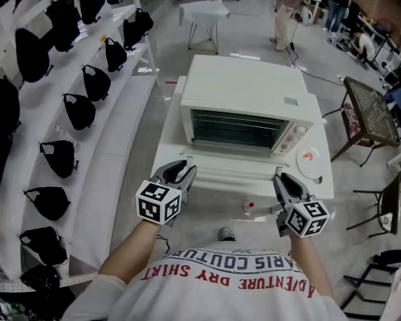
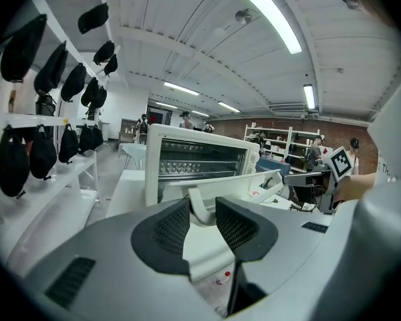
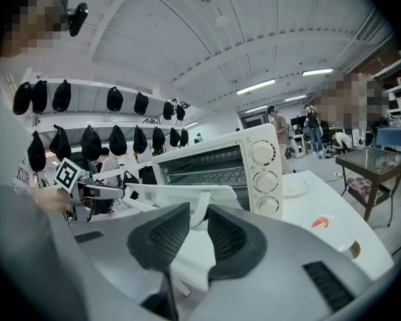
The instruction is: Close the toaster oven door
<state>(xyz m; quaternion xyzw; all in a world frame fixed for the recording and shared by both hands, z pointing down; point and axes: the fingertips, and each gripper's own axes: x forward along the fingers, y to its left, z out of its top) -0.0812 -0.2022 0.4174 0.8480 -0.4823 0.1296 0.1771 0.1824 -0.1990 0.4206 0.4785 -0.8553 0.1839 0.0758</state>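
A white toaster oven (image 1: 244, 99) stands on a white table (image 1: 170, 129), its door (image 1: 230, 169) hinged down toward me and partly raised. My left gripper (image 1: 182, 169) is shut on the left end of the door handle, and my right gripper (image 1: 285, 181) is shut on the right end. In the left gripper view the white handle post (image 2: 200, 207) sits between the dark pads of the left gripper (image 2: 202, 215), with the oven's wire rack (image 2: 197, 166) behind. In the right gripper view the handle post (image 3: 200, 209) is pinched in the right gripper (image 3: 199, 225), beside the oven's three knobs (image 3: 264, 179).
A white plate (image 1: 312, 162) with a red mark lies on the table right of the oven. A small red-capped bottle (image 1: 248, 207) lies on the floor below the door. Shelves of black caps (image 1: 80, 109) line the left. A dark side table (image 1: 371, 112) stands at the right; people are far behind.
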